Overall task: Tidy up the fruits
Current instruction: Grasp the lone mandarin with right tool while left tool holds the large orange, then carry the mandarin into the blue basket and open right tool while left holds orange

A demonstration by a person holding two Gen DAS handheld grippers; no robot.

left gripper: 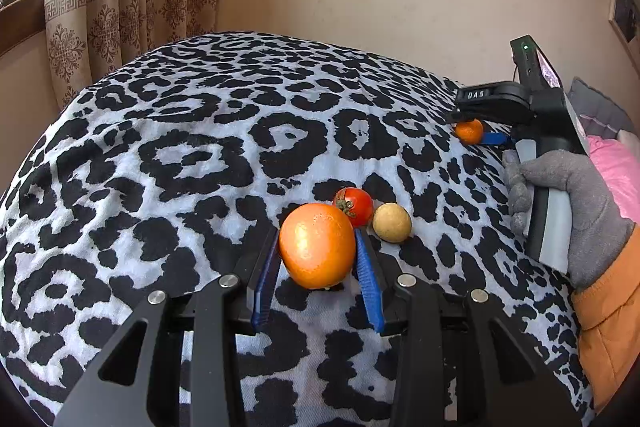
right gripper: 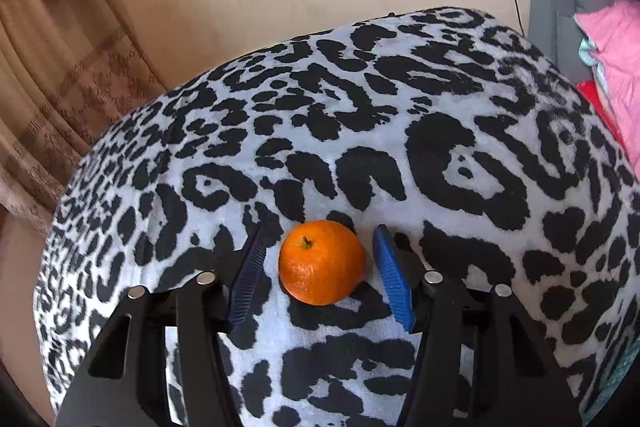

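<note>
In the left wrist view, a large orange (left gripper: pixel 317 245) is clamped by the left gripper (left gripper: pixel 318 247) at lower centre, beside a tomato (left gripper: pixel 355 206) and a tan fruit (left gripper: pixel 392 222); it should be set down gently. In the right wrist view, a small orange (right gripper: pixel 322 262) is straddled, untouched, by the right gripper (right gripper: pixel 318 255), spread wide; centring is advised. No container is seen.

Tomato (left gripper: pixel 354 205) and round fruit (left gripper: pixel 392 222) lie behind the orange (left gripper: pixel 317 245).
</note>
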